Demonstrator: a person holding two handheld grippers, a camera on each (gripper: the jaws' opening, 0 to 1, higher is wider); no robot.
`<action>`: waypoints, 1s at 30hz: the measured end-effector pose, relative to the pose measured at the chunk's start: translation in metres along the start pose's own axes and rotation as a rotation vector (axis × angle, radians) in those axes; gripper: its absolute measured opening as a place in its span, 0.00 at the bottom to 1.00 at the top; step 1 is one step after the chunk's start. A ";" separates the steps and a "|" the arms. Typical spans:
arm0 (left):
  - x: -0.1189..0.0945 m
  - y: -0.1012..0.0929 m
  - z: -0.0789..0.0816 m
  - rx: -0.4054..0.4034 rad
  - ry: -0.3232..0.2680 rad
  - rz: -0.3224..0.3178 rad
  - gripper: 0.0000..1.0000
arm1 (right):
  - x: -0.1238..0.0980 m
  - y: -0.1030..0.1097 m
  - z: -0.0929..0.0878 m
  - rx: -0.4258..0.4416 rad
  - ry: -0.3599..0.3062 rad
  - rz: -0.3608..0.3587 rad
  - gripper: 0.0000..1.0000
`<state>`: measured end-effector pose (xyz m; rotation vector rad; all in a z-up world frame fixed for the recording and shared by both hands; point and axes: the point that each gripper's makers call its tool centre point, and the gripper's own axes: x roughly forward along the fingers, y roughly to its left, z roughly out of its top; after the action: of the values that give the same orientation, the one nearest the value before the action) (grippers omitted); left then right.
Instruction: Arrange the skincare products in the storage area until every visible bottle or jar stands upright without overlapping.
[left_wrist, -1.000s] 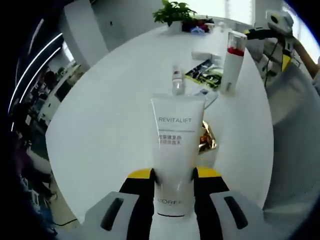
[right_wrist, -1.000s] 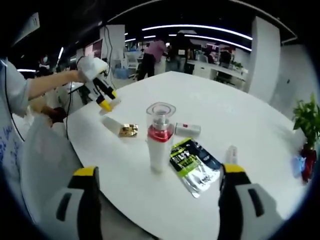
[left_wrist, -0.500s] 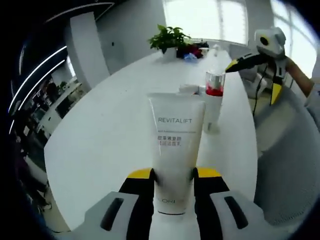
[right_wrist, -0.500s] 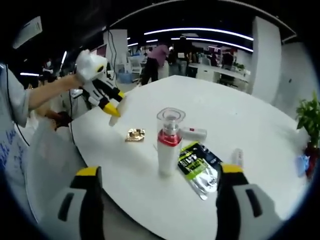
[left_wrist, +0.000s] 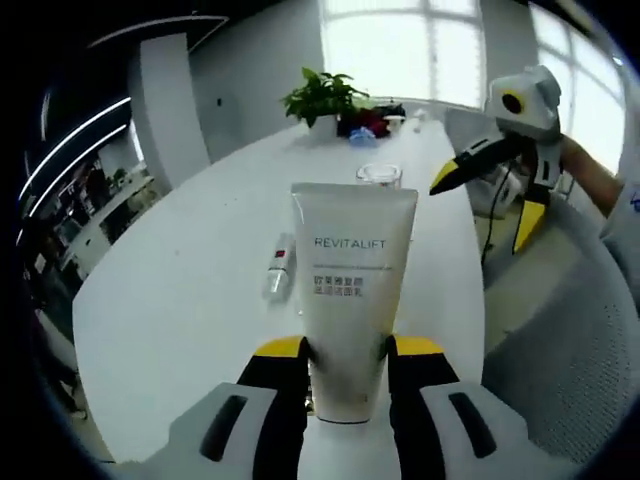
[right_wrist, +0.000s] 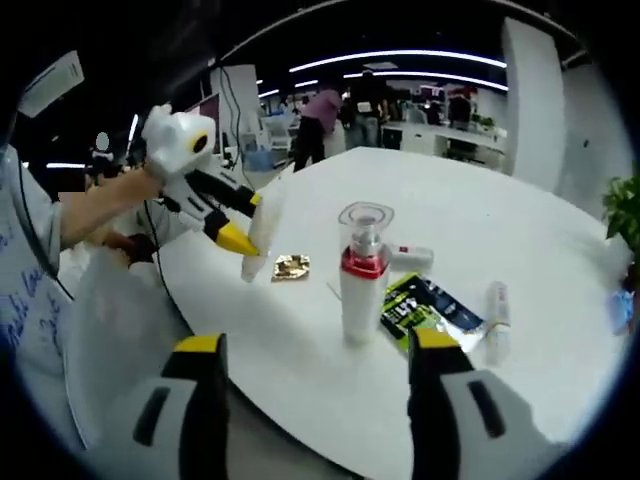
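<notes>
My left gripper (left_wrist: 345, 350) is shut on a white tube (left_wrist: 350, 280) marked REVITALIFT, held lengthwise between its jaws and off the white table (left_wrist: 190, 300). In the right gripper view the left gripper (right_wrist: 235, 225) holds that tube (right_wrist: 262, 228) tilted above the table's near left edge. My right gripper (right_wrist: 318, 350) stands open and holds nothing, facing an upright spray bottle (right_wrist: 362, 272) with a clear cap and red band. In the left gripper view the right gripper (left_wrist: 487, 198) hangs open at the upper right. The bottle's clear cap (left_wrist: 378, 175) peeks over the tube.
A small tube (left_wrist: 280, 265) lies flat on the table. A gold wrapper (right_wrist: 292, 265), a green and black sachet (right_wrist: 425, 305), a small red-marked bottle (right_wrist: 412, 256) and a white tube (right_wrist: 497, 320) lie around the spray bottle. A potted plant (left_wrist: 322, 95) stands at the far edge. People stand behind.
The left gripper has carried the white tube up and toward the spray bottle. The right gripper view has come closer to the bottle, and its jaws stand slightly narrower.
</notes>
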<state>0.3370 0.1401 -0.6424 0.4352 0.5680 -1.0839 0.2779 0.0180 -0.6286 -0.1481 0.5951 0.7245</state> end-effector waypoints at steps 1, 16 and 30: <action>0.000 -0.001 0.000 -0.004 -0.002 0.001 0.27 | -0.001 0.001 0.002 0.002 -0.012 -0.001 0.68; 0.002 -0.024 -0.001 -0.074 -0.057 0.006 0.27 | 0.012 0.022 0.021 0.060 -0.085 0.076 0.41; 0.001 -0.034 0.001 -0.135 -0.088 0.049 0.27 | 0.022 0.035 0.048 0.133 -0.193 0.129 0.34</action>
<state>0.3064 0.1251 -0.6442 0.2807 0.5466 -1.0063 0.2893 0.0725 -0.5988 0.0841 0.4692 0.8111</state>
